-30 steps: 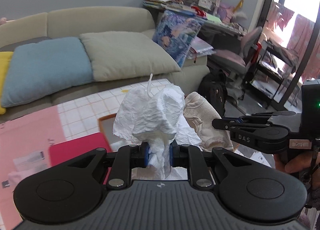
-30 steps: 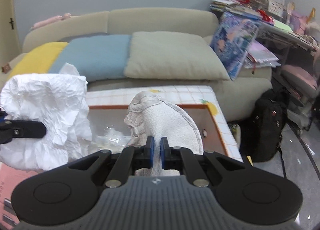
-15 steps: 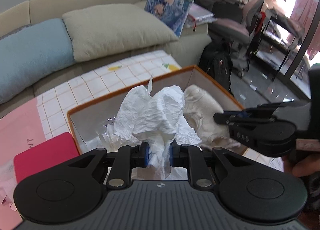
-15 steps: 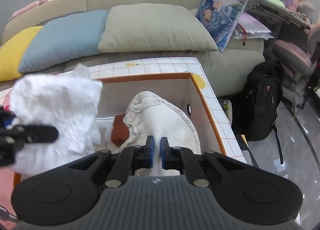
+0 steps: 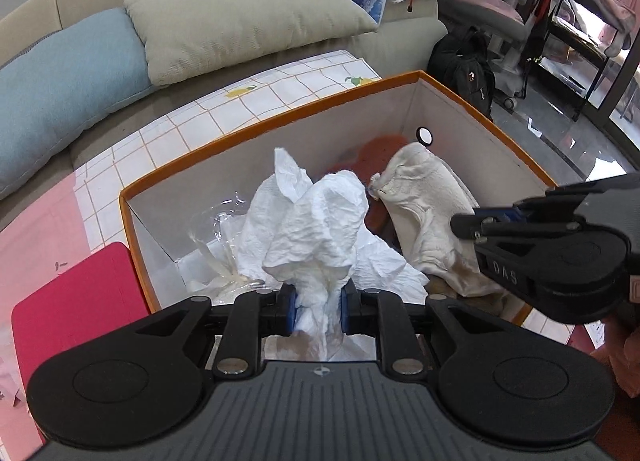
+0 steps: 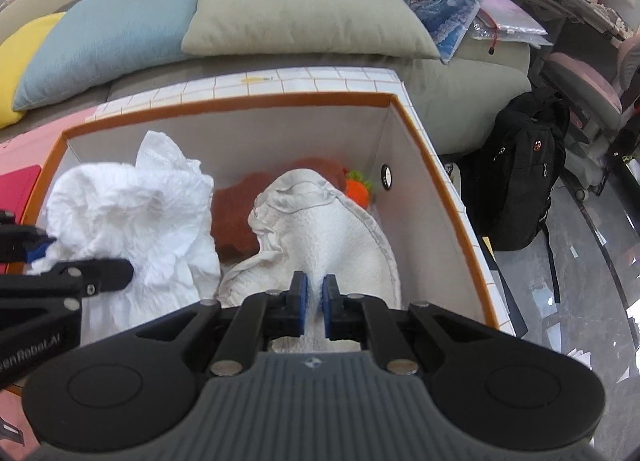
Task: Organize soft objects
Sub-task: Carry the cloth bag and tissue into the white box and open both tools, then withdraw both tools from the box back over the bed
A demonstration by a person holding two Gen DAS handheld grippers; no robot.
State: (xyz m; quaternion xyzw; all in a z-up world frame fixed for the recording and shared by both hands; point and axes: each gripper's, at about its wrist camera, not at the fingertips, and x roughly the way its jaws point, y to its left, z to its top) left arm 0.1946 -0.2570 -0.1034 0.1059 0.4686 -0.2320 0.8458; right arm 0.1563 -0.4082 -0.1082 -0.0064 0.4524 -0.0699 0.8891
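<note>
An orange-rimmed white box (image 5: 280,121) stands open on the table. My left gripper (image 5: 318,301) holds a crumpled white paper wad (image 5: 316,229) low inside the box's left part. Its jaws are opening, with the paper still filling the gap between the pads. My right gripper (image 6: 314,289) is shut on a cream towel cloth (image 6: 320,229), which hangs down into the box's right part. Behind both lie a brown plush (image 6: 236,217) and a small orange toy (image 6: 358,191). The right gripper's fingertips (image 5: 464,225) show beside the cloth (image 5: 432,213) in the left wrist view.
Clear plastic wrap (image 5: 224,213) lies in the box's left corner. A red folder (image 5: 80,293) sits left of the box on the checked tablecloth (image 5: 240,109). Sofa cushions (image 6: 304,9) lie behind, and a black backpack (image 6: 516,173) stands on the floor to the right.
Both grippers have sunk and tipped downward, carrying the paper wad and the cream cloth from above the box down into it. The brown plush has come into view.
</note>
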